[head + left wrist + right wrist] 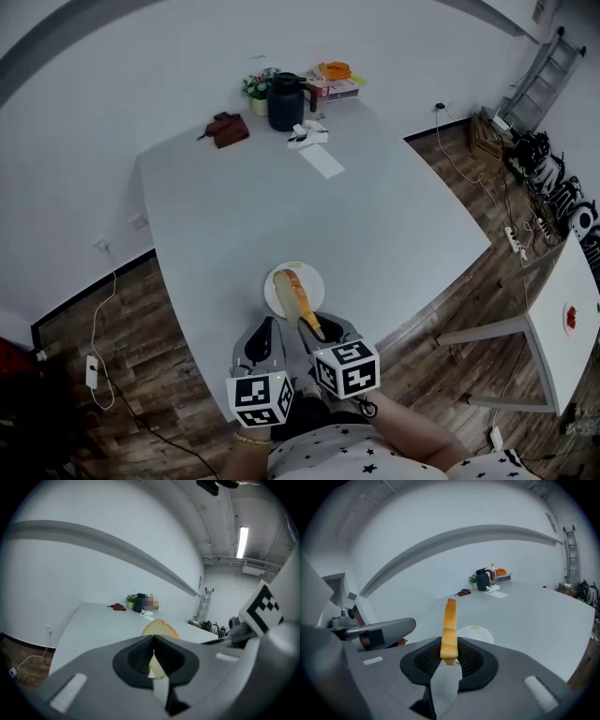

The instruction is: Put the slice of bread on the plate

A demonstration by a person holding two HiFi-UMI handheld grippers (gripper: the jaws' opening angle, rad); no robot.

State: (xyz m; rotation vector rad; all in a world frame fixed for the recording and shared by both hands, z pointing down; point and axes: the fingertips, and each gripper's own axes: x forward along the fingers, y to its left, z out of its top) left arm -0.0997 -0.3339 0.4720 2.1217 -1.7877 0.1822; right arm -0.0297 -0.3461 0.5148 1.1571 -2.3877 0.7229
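The pale grey table (375, 216) is bare across most of its top, with a dark jug (285, 101) and small clutter well apart at the far end, so there is plenty of open room. The white plate (317, 279) sits near the table's near edge. The right gripper (314, 330) is clenched on one end of the slice of bread (293, 291), which juts out on edge above the plate. The left gripper (265, 328), just beside it, has its jaws together on nothing. The bread looks light, soft and easily crushed, so a gentle pinch near the crust suits it; tipped flat, it should land well inside the rim
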